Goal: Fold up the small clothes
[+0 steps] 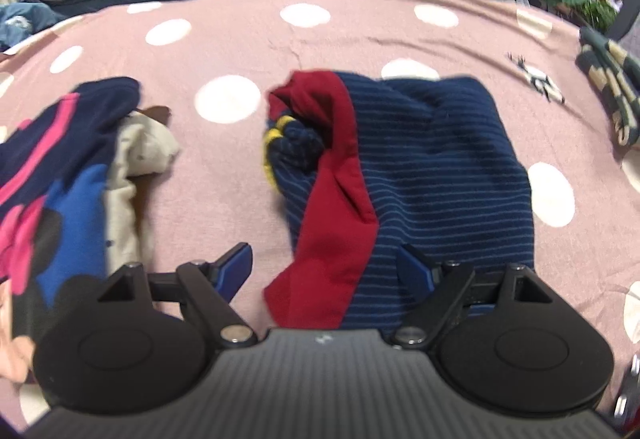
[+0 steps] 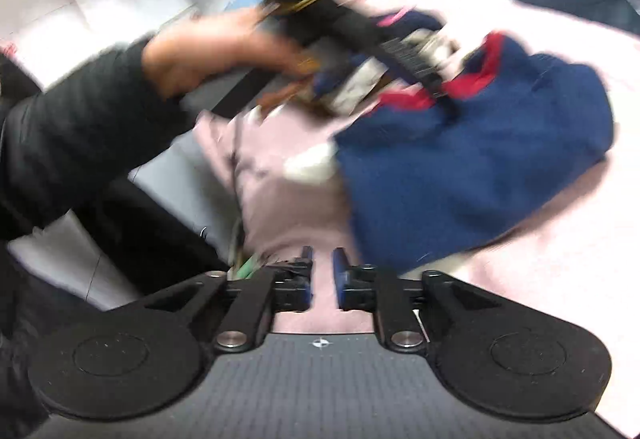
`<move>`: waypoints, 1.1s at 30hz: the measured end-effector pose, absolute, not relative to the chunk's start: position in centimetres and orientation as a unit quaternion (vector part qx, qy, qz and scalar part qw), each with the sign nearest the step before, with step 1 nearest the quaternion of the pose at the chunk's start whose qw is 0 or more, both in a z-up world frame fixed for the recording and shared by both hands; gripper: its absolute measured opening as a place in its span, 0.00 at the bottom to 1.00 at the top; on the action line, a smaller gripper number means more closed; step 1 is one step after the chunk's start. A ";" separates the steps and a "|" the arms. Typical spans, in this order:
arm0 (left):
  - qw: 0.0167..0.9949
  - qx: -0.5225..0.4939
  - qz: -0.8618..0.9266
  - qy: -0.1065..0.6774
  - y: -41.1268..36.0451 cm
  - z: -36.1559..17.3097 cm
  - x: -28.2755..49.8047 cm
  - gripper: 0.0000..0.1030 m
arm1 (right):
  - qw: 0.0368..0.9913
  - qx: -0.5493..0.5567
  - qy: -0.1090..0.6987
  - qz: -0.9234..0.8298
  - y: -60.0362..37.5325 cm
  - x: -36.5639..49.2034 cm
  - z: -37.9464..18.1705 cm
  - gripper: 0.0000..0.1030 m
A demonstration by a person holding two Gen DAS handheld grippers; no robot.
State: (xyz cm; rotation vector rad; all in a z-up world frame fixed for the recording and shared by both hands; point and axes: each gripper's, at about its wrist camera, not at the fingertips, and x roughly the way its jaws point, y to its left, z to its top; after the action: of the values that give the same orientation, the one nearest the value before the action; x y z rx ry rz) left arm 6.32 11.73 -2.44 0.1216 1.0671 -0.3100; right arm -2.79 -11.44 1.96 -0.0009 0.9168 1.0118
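The left gripper [image 1: 324, 271] hangs above a bed sheet [image 1: 360, 27], pink with white dots. Its jaws stand wide, with nothing pressed between them; the lower hem of a top [image 1: 440, 175] lies under the gap.

The top is navy with thin stripes and lies at the centre of the left wrist view, from 12 to 6 o'clock. A red panel [image 1: 340, 199] runs down its 9 o'clock side, and a bunched navy-and-yellow part sits at that panel's 9 o'clock edge.

At 9 o'clock in the same view lies a pile [image 1: 60, 175] of navy, pink, blue and beige clothes, apart from the top. At 3 o'clock, near the sheet's edge, lies a checked cloth [image 1: 612, 91], dark and beige.

In the right wrist view, which is blurred, the right gripper [image 2: 322, 279] is over the sheet [image 2: 288, 167] near its edge. Its jaws stand narrow, with a slim gap and nothing between them. The top [image 2: 460, 167] lies at 2 o'clock from them. At 10 o'clock a hand [image 2: 208, 55] in a black sleeve [image 2: 72, 135] holds the left gripper above the pile.
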 end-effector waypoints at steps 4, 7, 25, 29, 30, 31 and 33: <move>0.872 0.037 -0.133 0.470 13.3 -0.4 4.5 0.77 | 0.821 0.005 0.385 0.422 -11.0 -1.7 1.2 0.33; 0.880 0.045 -0.132 0.455 13.7 0.3 2.8 0.77 | 0.824 -0.083 0.398 0.395 -7.9 -1.2 -1.5 0.32; 0.879 0.090 -0.103 0.456 11.7 -5.0 -0.5 0.88 | 0.867 -0.016 0.408 0.285 -9.0 17.5 -1.1 0.45; 0.878 0.049 -0.104 0.464 13.3 -5.3 0.1 0.95 | 0.869 -0.012 0.396 0.296 -9.1 17.4 -1.1 0.52; 0.878 0.037 -0.109 0.464 13.7 -4.9 0.1 0.94 | 0.873 0.012 0.384 0.300 -9.8 16.9 -0.1 0.62; 0.879 0.020 -0.113 0.463 14.3 -4.5 0.0 0.94 | 0.878 0.033 0.369 0.303 -10.4 16.6 0.8 0.78; 0.885 -0.016 -0.120 0.450 15.6 -3.3 -0.3 0.95 | 0.889 0.065 0.348 0.290 -12.1 15.4 2.5 1.00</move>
State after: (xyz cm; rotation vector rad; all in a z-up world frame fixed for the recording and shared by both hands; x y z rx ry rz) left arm -0.27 15.65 -3.28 -0.0335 0.9370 -0.2488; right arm 15.43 -12.06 2.52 0.1357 0.7226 0.6024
